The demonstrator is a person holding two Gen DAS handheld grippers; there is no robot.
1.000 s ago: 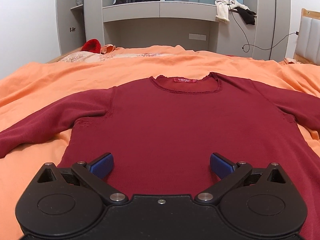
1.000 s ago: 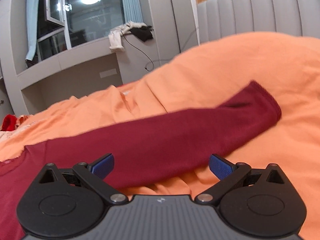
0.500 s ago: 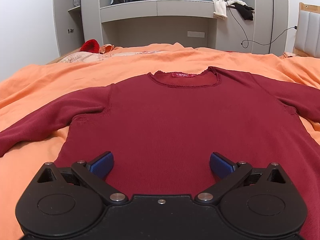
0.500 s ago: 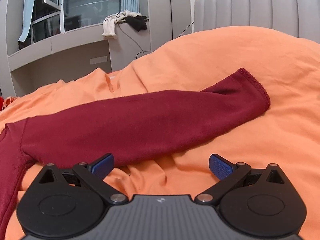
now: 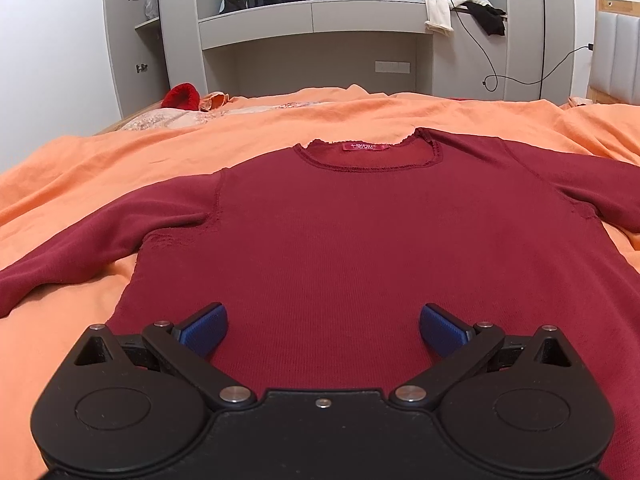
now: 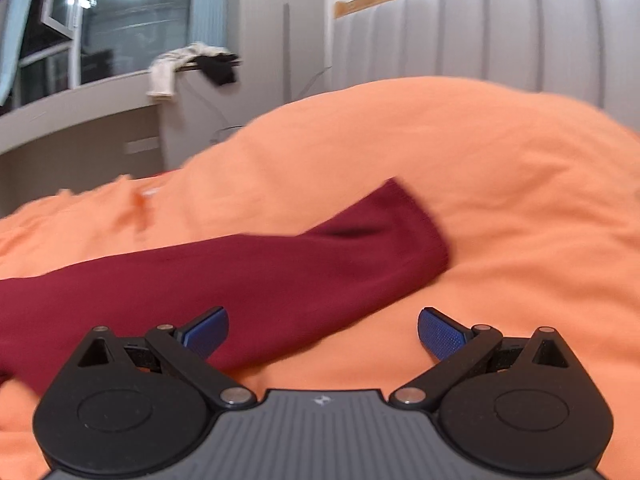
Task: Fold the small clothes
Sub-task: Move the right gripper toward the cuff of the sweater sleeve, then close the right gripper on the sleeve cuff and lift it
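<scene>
A dark red long-sleeved top [image 5: 360,240] lies flat, front up, on the orange bedspread [image 5: 120,160], collar with a red label [image 5: 362,147] at the far end. My left gripper [image 5: 322,330] is open and empty, just above the lower body of the top. In the right wrist view one sleeve [image 6: 240,272] stretches out to the right, its cuff [image 6: 424,232] on the orange spread. My right gripper [image 6: 322,332] is open and empty, close over the sleeve's lower edge. That view is blurred.
A grey wall unit with shelves [image 5: 320,40] stands beyond the bed, clothes [image 5: 460,8] and a cable hanging from it. A red item [image 5: 182,96] lies at the bed's far left. A padded grey headboard [image 6: 500,40] rises behind the bulging orange spread [image 6: 440,140].
The left gripper has drifted a little over the top's body. The right gripper has moved in closer to the sleeve and towards its cuff; that view is now motion-blurred. Both stay open.
</scene>
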